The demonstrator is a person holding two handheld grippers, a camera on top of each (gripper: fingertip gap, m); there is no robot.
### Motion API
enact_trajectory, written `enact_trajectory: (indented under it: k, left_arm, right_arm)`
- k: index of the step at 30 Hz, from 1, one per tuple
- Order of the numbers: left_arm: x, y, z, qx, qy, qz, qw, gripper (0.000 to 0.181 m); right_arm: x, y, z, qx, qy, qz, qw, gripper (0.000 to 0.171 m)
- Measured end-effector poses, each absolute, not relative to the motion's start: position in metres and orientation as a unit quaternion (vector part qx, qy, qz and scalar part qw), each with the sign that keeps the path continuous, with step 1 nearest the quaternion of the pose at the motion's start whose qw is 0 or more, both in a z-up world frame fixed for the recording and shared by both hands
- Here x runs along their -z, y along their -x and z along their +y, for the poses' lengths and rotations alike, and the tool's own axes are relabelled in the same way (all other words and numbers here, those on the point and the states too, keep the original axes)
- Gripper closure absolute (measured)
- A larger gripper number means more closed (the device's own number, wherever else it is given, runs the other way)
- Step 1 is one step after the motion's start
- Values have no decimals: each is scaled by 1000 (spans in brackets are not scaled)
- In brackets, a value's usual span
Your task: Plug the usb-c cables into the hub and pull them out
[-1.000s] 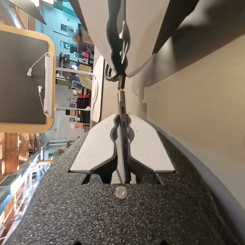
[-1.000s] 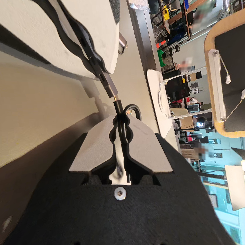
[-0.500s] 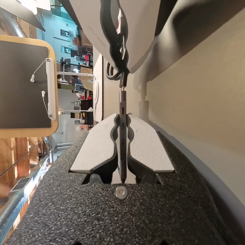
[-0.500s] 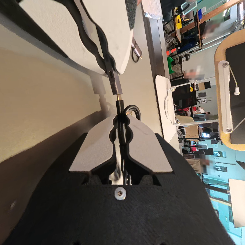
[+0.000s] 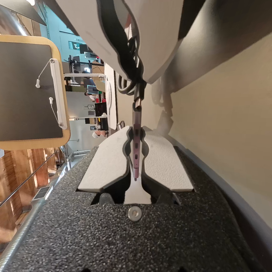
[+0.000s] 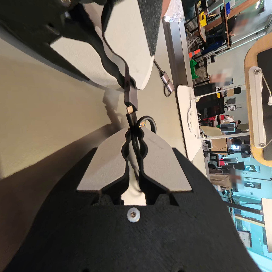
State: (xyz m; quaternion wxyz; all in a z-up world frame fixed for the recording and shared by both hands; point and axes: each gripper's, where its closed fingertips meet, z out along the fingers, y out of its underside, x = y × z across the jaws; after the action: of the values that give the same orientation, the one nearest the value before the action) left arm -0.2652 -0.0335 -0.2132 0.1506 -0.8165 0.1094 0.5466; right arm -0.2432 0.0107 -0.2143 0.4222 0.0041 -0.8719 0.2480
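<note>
My left gripper is shut on a slim grey hub, which stands on edge with several ports facing the camera. My right gripper is shut on a black usb-c cable just behind its plug. The plug's metal tip is bare and sits against the corner of the hub's end, outside the port. In the left wrist view the right gripper comes in from above with the plug touching the hub's top end. The left gripper shows at the top of the right wrist view.
Both grippers hover just above a beige table. A second grey adapter on a cable lies on the table beyond. A white pad sits farther off, and a wood-framed black board stands behind it. One gripper's finger ends stand about 5 cm off the other's.
The plug, seated in the hub's end a second ago, has come out; its metal tip is now fully exposed and slightly off-axis. Both grippers stay shut.
</note>
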Motion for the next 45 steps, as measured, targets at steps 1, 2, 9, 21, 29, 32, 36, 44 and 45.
enact_trajectory:
  k: [1, 2, 9, 21, 29, 32, 36, 44, 45]
  left_arm:
    - [212, 265, -34, -546, 816, 105, 154, 171]
    - [212, 265, -34, -545, 817, 101, 160, 171]
    - [210, 261, -30, -537, 816, 95, 192, 171]
    - [210, 252, -20, -520, 817, 117, 220, 171]
    - [214, 254, -23, -528, 818, 132, 185, 171]
    - [214, 256, -25, -530, 820, 126, 175, 171]
    - [215, 256, -25, -532, 820, 132, 165, 171]
    - [216, 258, -24, -536, 821, 131, 148, 171]
    - [216, 258, -25, -535, 821, 130, 148, 171]
  right_arm:
    - [214, 244, 11, -247, -1, -871, 425, 162]
    - [213, 245, 11, -246, 0, -870, 428, 162]
    - [213, 252, 18, -236, 23, -867, 438, 162]
    - [218, 256, 25, -208, 17, -873, 441, 162]
    - [221, 250, 24, -200, 23, -886, 418, 162]
    - [220, 248, 23, -201, 28, -889, 411, 163]
    - [220, 247, 23, -205, 48, -893, 398, 163]
    - [219, 247, 25, -194, 70, -896, 394, 163]
    - [219, 247, 25, -192, 72, -895, 396, 163]
